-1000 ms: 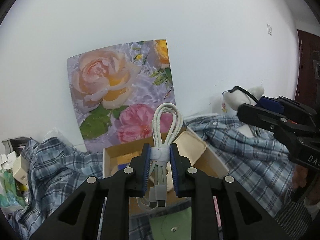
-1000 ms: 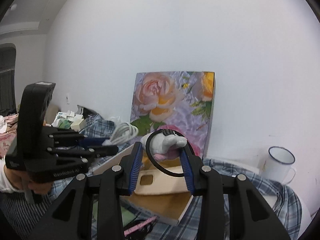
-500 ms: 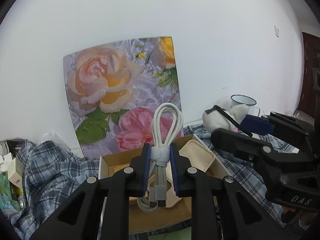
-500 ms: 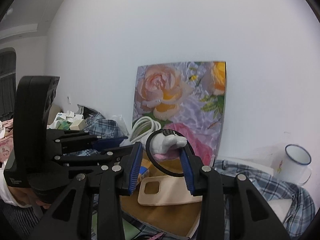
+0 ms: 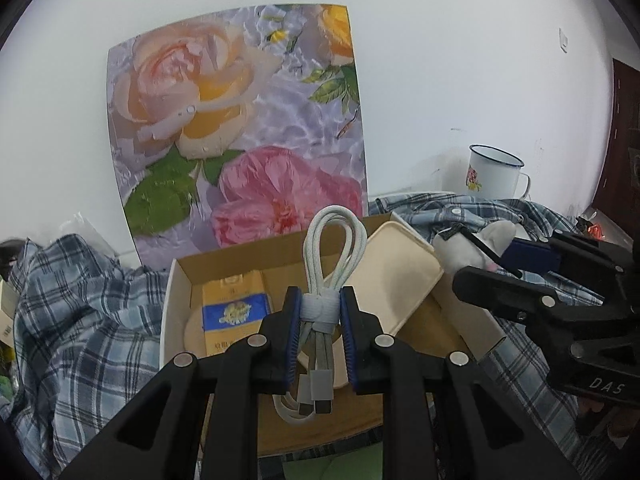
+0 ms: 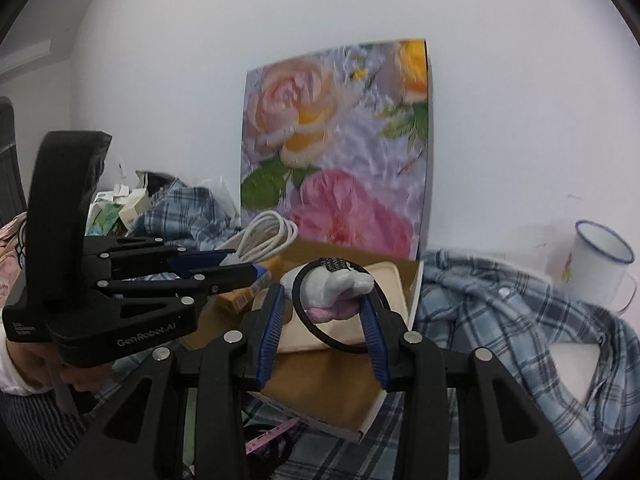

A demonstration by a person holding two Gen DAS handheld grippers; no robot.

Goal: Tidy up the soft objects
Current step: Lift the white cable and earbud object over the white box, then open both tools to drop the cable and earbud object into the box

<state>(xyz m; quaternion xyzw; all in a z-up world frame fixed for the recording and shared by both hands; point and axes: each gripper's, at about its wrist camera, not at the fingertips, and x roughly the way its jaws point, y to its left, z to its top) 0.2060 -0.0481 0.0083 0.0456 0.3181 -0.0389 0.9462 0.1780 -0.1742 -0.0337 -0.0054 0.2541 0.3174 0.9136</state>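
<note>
While both hover over the cardboard box (image 5: 178, 280), left gripper (image 5: 320, 312) clamps the coiled cable (image 5: 334, 240); right gripper (image 6: 326, 308) pinches a plush hair tie (image 6: 334, 288).

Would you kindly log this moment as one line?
left hand-held gripper: shut on white cable | right hand-held gripper: shut on plush hair tie | both above cardboard box

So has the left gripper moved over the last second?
Yes. The left gripper, shut on the cable, has come forward and down toward the box; the floral board looms larger.
</note>
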